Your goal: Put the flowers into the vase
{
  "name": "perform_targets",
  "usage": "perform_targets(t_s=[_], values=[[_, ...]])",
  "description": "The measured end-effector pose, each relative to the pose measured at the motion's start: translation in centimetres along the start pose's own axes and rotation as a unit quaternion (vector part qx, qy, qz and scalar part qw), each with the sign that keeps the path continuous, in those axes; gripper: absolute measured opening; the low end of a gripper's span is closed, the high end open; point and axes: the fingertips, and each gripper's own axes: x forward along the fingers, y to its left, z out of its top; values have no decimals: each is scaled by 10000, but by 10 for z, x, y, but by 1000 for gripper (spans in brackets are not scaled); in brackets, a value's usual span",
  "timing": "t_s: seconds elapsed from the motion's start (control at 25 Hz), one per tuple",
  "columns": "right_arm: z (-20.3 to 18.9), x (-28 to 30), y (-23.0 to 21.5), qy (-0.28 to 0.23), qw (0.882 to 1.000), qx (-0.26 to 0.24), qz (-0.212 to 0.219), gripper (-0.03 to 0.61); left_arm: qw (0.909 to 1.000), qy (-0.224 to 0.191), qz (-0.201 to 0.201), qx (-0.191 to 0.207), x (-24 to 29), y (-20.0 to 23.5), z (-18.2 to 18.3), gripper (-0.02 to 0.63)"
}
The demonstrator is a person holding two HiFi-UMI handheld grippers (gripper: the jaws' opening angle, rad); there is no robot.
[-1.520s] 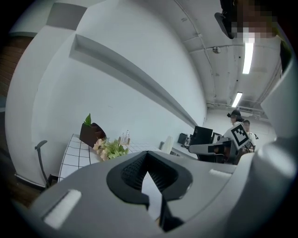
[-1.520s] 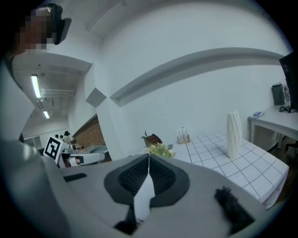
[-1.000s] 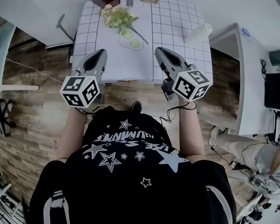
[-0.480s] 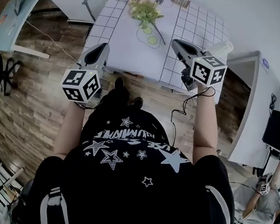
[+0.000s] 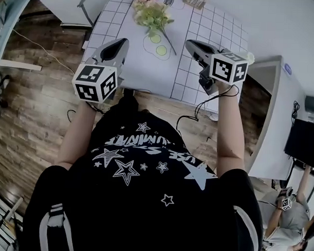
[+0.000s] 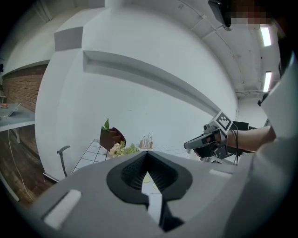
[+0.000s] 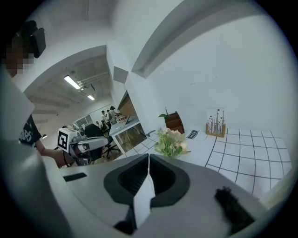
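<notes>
A: How are the arms held?
B: Both stretch forward; left gripper (image 5: 120, 42) and right gripper (image 5: 190, 44) tip slightly down over the desk (image 5: 133, 70), jaws closed, empty.
A: The flowers (image 5: 150, 15)?
B: Lying at the desk's far end, well ahead of both.

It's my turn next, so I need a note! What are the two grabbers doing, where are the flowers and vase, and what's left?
Left gripper: shut, empty, above the table, near edge.
Right gripper: shut, empty, above the table too.
Flowers: lying on the table's far side.
Vase: barely peeks out behind the right gripper.
Done: nothing yet. Left: grab the flowers, put them in the vase.
</notes>
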Motion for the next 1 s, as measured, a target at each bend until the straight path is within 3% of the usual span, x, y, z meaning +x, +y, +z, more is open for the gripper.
perform_targets(t_s=[0.2, 0.32, 0.4, 0.56, 1.0], values=[[5, 29, -24, 565, 9983, -122, -64, 14, 9995, 103, 76, 304, 31, 31, 2, 9], [0, 56, -33, 1139, 9933, -157, 87, 21, 9996, 146, 161, 205, 40, 56, 4, 9], [-6, 72, -40, 1537, 9879, -100, 190, 84, 9996, 156, 187, 142, 46, 69, 4, 9], [-25, 100, -60, 2214, 9751, 58, 153, 101, 9996, 217, 180, -42, 61, 86, -5, 9], [-66, 164, -87, 3105, 9500, 304, 96, 121, 9974, 672, -196, -144, 97, 97, -35, 9]])
